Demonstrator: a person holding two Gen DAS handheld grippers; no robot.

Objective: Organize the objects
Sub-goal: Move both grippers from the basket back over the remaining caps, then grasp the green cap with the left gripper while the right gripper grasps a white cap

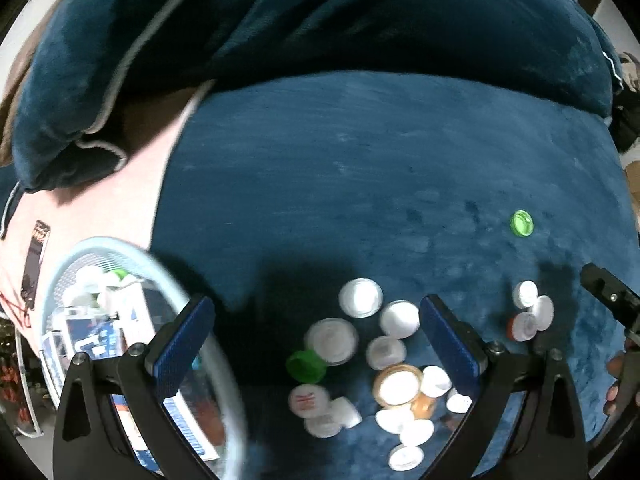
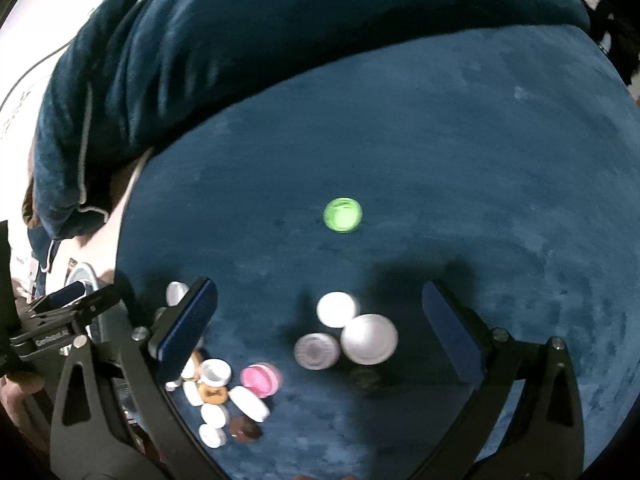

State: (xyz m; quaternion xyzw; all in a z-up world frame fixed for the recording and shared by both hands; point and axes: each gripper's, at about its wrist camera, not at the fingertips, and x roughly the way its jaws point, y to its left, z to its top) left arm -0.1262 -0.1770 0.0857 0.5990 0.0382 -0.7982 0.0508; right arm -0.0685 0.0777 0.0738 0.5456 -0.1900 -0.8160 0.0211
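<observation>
Many bottle caps lie on a blue velvet seat cushion. In the left wrist view a heap of white caps, a dark green cap and a gold-rimmed cap sits between the fingers of my open left gripper, which holds nothing. A lone bright green cap lies far right. In the right wrist view my open right gripper hovers empty over two white caps and a grey cap. The bright green cap lies ahead, a pink cap lower left.
A light-blue mesh basket with caps and printed cards stands at the cushion's left edge. A dark blue back cushion rises behind the seat. The right gripper's body shows at the far right. A small cluster of caps lies beside it.
</observation>
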